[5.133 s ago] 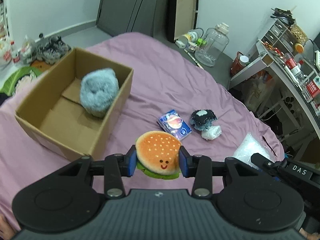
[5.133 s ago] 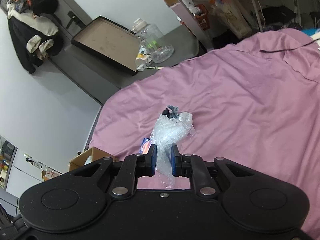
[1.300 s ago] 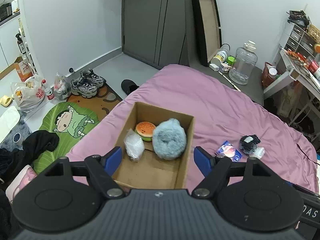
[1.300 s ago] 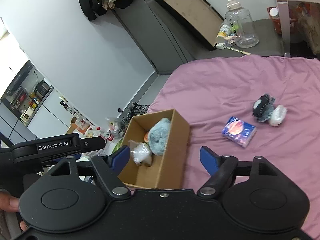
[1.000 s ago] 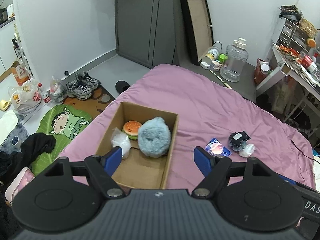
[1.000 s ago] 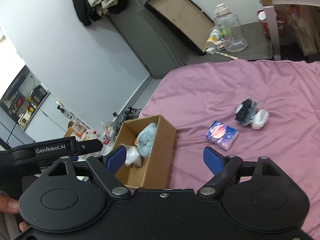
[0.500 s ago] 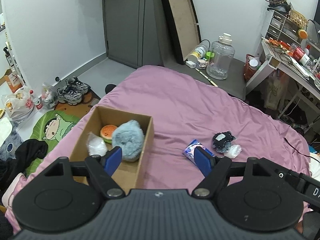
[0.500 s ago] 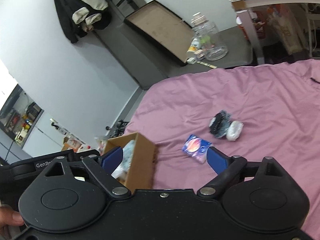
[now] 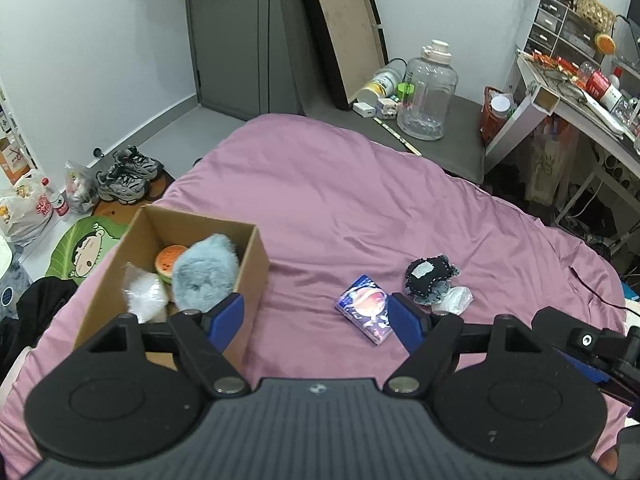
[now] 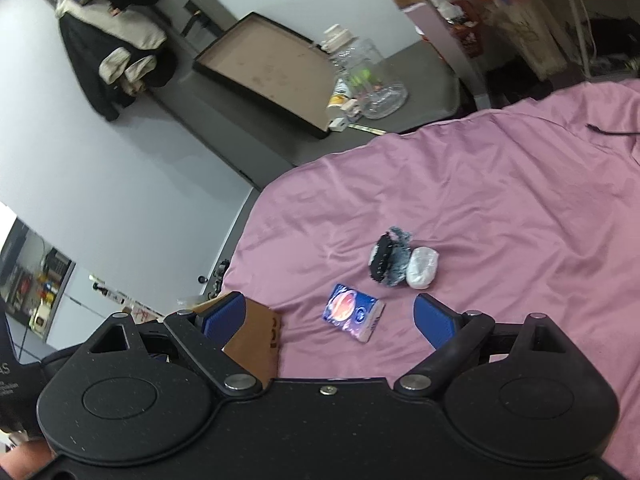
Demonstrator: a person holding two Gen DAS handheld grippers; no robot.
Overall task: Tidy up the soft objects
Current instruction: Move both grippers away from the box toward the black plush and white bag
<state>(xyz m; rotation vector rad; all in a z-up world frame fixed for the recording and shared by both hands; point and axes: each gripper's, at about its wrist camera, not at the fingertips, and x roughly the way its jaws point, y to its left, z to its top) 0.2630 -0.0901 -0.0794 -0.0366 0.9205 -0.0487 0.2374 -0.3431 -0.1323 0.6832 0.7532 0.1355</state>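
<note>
A cardboard box (image 9: 252, 264) stands on the purple bedspread (image 9: 340, 208) at the left. It holds a fluffy blue-grey plush (image 9: 204, 274), a burger plush (image 9: 169, 260) and a clear plastic bag (image 9: 144, 300). On the bed lie a blue tissue pack (image 9: 366, 309), a black-and-grey cloth item (image 9: 428, 278) and a small white bundle (image 9: 456, 300). They also show in the right wrist view: the pack (image 10: 354, 312), the cloth item (image 10: 390, 262), the bundle (image 10: 422, 267). My left gripper (image 9: 316, 316) is open and empty above the bed between box and pack. My right gripper (image 10: 330, 318) is open and empty, near the pack.
Past the bed's far edge, a grey platform holds a big clear water jug (image 9: 428, 92), small bottles and a leaning framed board (image 9: 340, 28). A cluttered white desk (image 9: 568, 96) is at the right. Shoes (image 9: 124, 176), bags and a green mat (image 9: 80, 254) lie on the floor at the left.
Both grippers have swung right, away from the box and toward the loose items. Five seconds ago they held the burger plush and the plastic bag; both now lie in the box.
</note>
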